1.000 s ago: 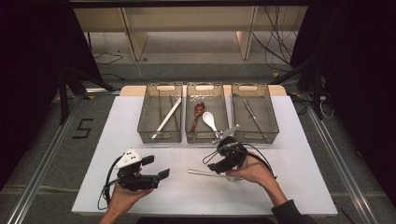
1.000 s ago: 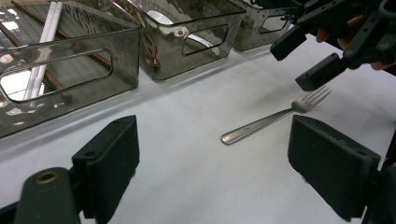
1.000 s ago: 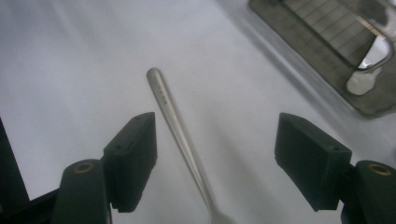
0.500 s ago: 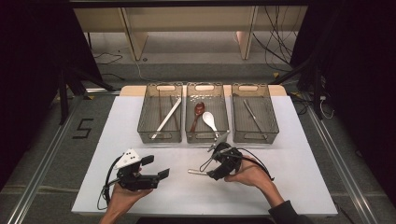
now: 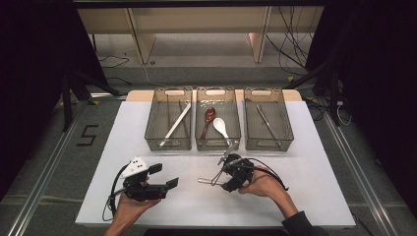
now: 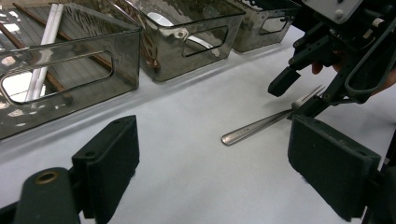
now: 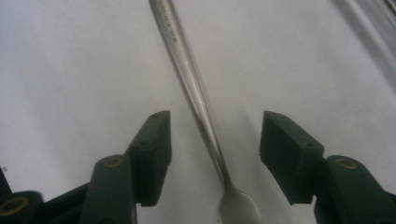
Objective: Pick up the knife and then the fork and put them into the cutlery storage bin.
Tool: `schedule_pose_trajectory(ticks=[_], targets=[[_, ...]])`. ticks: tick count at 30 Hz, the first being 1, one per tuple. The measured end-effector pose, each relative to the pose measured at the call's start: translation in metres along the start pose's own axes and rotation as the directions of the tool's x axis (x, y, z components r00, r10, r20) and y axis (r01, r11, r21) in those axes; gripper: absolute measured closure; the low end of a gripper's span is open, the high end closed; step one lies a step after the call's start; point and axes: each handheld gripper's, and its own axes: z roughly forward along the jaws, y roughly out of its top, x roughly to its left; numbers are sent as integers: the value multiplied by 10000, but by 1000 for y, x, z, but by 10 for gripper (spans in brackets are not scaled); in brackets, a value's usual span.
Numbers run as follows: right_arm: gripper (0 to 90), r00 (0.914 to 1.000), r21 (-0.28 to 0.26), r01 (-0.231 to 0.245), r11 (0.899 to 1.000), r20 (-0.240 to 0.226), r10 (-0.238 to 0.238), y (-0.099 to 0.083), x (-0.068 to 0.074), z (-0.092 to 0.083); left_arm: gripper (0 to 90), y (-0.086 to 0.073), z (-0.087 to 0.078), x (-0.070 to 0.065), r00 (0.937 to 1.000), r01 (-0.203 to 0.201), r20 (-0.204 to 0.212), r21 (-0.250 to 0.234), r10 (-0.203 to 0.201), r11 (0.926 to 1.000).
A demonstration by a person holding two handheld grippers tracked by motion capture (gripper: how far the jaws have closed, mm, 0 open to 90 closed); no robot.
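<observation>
A metal fork lies flat on the white table, tines toward the person's right hand. My right gripper is open and low over it, one jaw on each side of the fork's neck, neither touching it. In the left gripper view the fork runs from its handle end up to the right gripper. My left gripper is open at the front left with nothing between its pads, pointing toward the fork.
Three clear bins stand in a row at the back. The left bin holds a long white utensil and brown sticks. The middle bin holds a brown spoon and a white spoon, and the right bin a metal utensil.
My right gripper has slid toward the person and down over the fork, so its open jaws now straddle the neck. The left gripper has stayed put.
</observation>
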Motion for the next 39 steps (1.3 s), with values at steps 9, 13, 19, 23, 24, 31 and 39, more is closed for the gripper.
schedule_pose_trajectory(ticks=[9, 13, 19, 23, 24, 31, 39], targets=[[603, 9999, 399, 90, 9992, 49, -92, -1, -2, 6, 163, 0, 0, 0, 10000, -38, 17, 35, 38, 10000], [655, 9997, 595, 203, 9980, 150, -212, -1, 0, 7, 162, 0, 0, 0, 10000, -36, 15, 39, 35, 10000], [732, 9991, 667, 345, 9972, 211, -360, -1, 0, 7, 162, 0, 0, 0, 10000, -34, 14, 49, 34, 10000], [769, 9986, 857, 477, 9952, 198, -495, 0, 3, 7, 163, 0, 0, 0, 10000, -44, 16, 53, 44, 10000], [772, 9985, 905, 485, 9947, 197, -505, 0, 3, 7, 162, 0, 0, 0, 10000, -47, 18, 55, 47, 10000], [822, 9964, 1201, 803, 9895, 166, -829, 3, 8, 8, 163, 0, 0, 0, 10000, -48, 7, 56, 48, 10000], [848, 9957, 1278, 896, 9877, 101, -916, 3, 9, 7, 163, 0, 0, 0, 10000, -38, 3, 47, 38, 10000]])
